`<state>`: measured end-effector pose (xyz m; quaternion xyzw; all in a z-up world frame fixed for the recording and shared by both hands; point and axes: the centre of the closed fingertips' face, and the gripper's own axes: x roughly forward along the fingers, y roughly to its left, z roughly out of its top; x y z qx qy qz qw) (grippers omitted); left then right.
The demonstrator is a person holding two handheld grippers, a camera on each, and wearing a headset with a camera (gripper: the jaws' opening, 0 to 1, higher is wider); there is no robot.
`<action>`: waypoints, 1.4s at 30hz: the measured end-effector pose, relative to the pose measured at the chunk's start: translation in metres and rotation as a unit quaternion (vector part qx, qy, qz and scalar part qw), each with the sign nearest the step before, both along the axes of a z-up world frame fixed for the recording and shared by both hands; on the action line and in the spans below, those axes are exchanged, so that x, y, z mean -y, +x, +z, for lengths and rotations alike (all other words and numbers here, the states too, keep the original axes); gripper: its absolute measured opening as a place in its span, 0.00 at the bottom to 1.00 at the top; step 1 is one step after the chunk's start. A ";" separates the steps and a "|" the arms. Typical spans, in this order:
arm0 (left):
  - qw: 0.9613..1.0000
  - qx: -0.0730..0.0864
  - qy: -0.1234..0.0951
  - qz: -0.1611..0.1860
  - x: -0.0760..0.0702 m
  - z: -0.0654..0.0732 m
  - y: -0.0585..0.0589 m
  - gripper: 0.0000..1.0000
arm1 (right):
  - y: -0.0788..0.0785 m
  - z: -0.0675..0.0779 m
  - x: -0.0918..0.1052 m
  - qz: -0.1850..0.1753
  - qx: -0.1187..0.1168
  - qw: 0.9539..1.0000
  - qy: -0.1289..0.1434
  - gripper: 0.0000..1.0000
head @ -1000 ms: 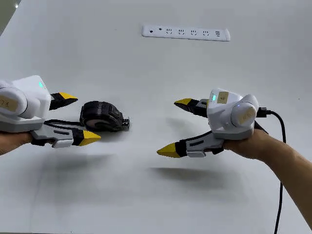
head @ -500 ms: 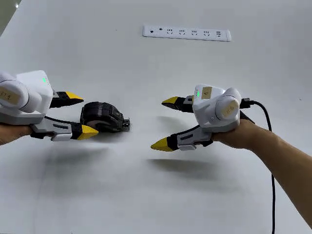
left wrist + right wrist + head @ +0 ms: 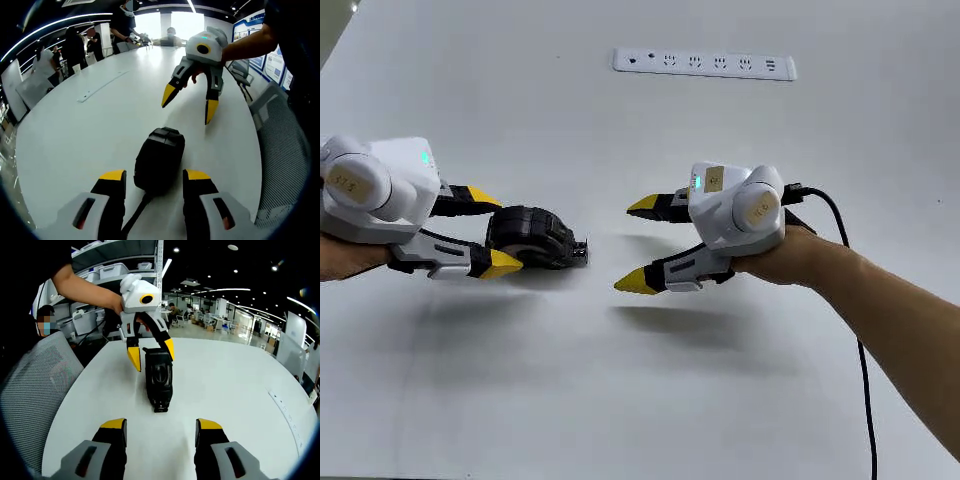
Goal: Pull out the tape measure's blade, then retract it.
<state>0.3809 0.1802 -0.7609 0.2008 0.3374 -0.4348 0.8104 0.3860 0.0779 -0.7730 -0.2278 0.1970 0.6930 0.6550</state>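
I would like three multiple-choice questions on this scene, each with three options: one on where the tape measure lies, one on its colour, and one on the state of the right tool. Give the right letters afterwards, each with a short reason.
1. Where is the tape measure?
A. On the table, between the jaws of the left tool
B. On the floor
C. On a chair

2. What colour is the tape measure's case?
A. Orange
B. Black
C. Blue

3. In what state is the right tool?
A. Shut on the blade's hook
B. Open, holding nothing
C. Shut on a cable

Answers:
1 A: the left gripper view shows the case lying on the white top between its two jaws.
2 B: the case is black in all three views.
3 B: its jaws stand apart, short of the tape measure, with bare table between them.
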 end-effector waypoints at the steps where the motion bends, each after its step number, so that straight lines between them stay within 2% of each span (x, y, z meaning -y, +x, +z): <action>1: 1.000 0.000 0.002 -0.003 0.000 0.000 0.000 0.39 | 0.000 0.000 -0.002 0.003 0.001 1.000 0.000 0.51; 16: 0.998 -0.012 0.025 -0.059 0.001 -0.005 -0.002 0.28 | 0.000 -0.010 -0.022 0.040 0.008 0.999 -0.014 0.36; 18: 0.997 -0.009 0.030 -0.064 0.000 -0.006 -0.001 0.27 | 0.000 -0.011 -0.023 0.042 0.008 0.999 -0.016 0.34; 24: 0.996 -0.012 0.028 -0.079 0.001 -0.007 -0.003 0.26 | 0.000 -0.013 -0.032 0.052 0.009 0.998 -0.018 0.30; 32: 0.996 -0.016 0.022 -0.082 0.001 -0.007 -0.002 0.25 | -0.001 -0.016 -0.039 0.061 0.006 0.998 -0.019 0.25; 42: 0.996 -0.015 0.021 -0.085 0.001 -0.007 -0.002 0.25 | -0.004 -0.028 -0.046 0.078 0.009 0.996 -0.034 0.18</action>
